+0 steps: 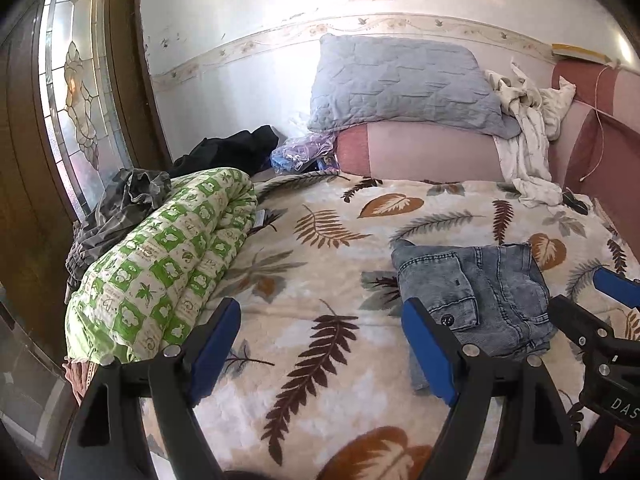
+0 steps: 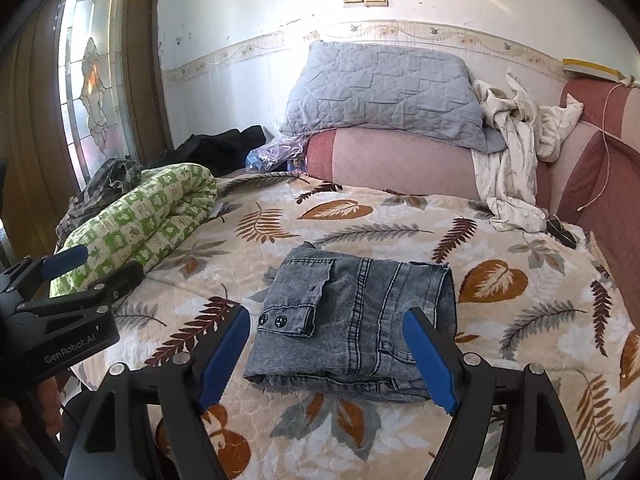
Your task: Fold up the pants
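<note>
1. The pants (image 2: 352, 320) are already a compact denim bundle, sitting mid-bed on the leaf-print blanket (image 2: 520, 320), near edge toward the grippers.
2. Folding looks basically done; maybe a tidy-up left.
3. Right gripper (image 2: 328, 356) hangs just over the bundle's near edge, fingers spread wide, gripping nothing.
4. Left gripper (image 1: 324, 344) sits left of the pants, also wide open, empty.
5. Rolled green quilt (image 1: 168, 264) lies far left.

Left tool (image 1: 322, 344) and right tool (image 2: 328, 356) — side by side, both angled downward, jaws wide, empty.
</note>
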A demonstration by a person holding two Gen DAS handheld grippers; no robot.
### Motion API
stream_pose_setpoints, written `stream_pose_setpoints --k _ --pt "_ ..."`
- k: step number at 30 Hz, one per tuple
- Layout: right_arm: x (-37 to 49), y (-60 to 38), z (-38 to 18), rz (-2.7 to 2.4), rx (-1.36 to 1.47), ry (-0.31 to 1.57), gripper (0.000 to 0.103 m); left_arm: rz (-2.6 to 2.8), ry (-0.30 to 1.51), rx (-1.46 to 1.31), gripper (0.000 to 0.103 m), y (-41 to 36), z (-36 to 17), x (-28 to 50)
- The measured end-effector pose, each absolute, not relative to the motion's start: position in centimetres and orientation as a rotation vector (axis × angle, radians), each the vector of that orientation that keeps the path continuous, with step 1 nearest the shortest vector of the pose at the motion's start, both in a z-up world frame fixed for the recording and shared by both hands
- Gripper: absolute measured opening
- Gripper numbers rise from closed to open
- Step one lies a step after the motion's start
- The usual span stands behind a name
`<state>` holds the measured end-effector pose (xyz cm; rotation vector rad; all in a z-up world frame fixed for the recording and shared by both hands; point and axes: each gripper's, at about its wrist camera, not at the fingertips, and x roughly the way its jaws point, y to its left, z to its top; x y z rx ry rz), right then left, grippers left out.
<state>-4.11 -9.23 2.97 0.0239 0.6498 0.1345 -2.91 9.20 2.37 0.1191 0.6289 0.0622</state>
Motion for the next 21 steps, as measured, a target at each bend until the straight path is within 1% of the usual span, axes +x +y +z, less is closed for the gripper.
stream_pose_setpoints --k 21 --pt "-3.5 -9.6 1.8 0.118 0.013 0.682 0.082 0.072 0.649 0.103 0.083 9.2 2.0 -2.7"
